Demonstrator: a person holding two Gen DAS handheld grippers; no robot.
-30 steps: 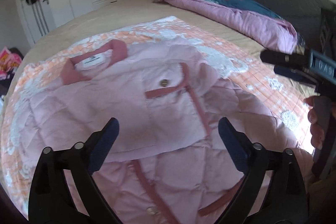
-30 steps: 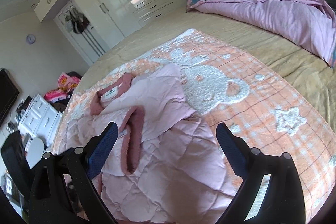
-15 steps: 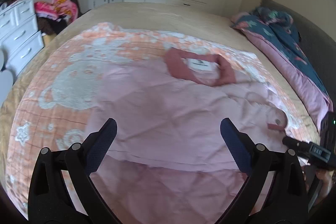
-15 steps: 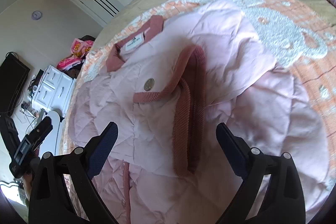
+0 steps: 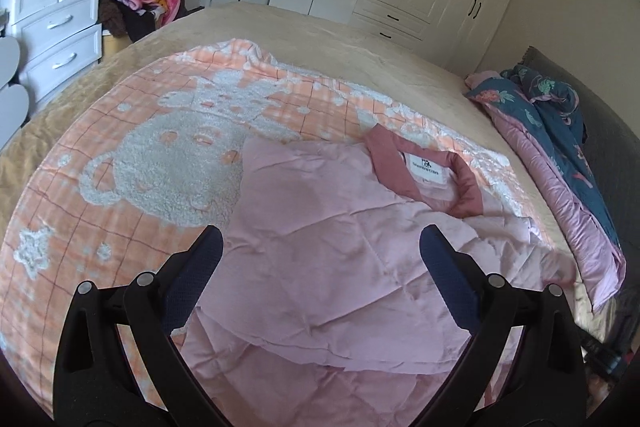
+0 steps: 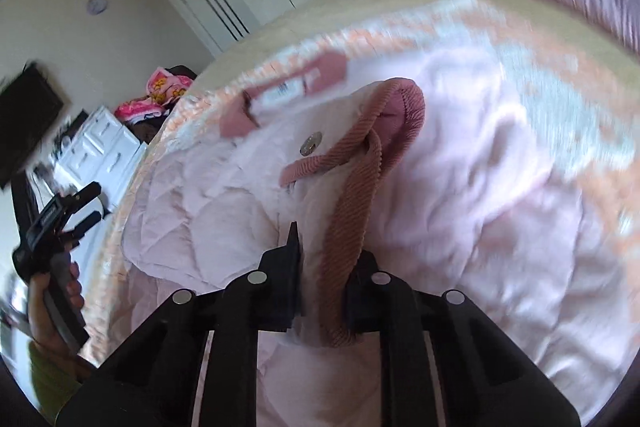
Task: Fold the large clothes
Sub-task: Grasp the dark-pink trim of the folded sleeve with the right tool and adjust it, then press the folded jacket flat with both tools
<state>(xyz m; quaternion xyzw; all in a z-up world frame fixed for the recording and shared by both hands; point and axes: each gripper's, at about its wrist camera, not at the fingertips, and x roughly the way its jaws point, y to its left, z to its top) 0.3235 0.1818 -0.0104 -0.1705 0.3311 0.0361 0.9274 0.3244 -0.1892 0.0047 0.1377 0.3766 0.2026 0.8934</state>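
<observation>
Right gripper [image 6: 322, 291]: I have just closed its jaws, and they now pinch the ribbed cuff [image 6: 352, 227], which runs between them; holding the trim gives me the whole sleeve to carry.
Cuff: dusky pink, thicker than the quilting, so I judge it the firmer hold; its open end [image 6: 400, 107] arches up beyond the jaws.
Left gripper [image 5: 320, 279]: spread wide, nothing between the fingers; I hold it angled down above the jacket's other side, free to take or press cloth there.
Left hand [image 6: 60, 291]: wrapped round its gripper's handle, seen at the far left of the right wrist view.
Jacket [image 5: 340, 267]: pale pink and quilted, lying spread on the blanket, collar [image 5: 424, 171] with its white label away from me; one panel lies folded over the body.
Snap [image 6: 311, 143]: metal, on the panel beside the cuff.
Blanket [image 5: 140, 147]: orange check with a white bear, laid under the jacket as a flat folding surface on the bed [image 5: 320, 39].
Duvet [image 5: 560, 147]: bunched at the bed's far side, well apart from the jacket.
Stage: I judge this a sleeve fold beginning.
</observation>
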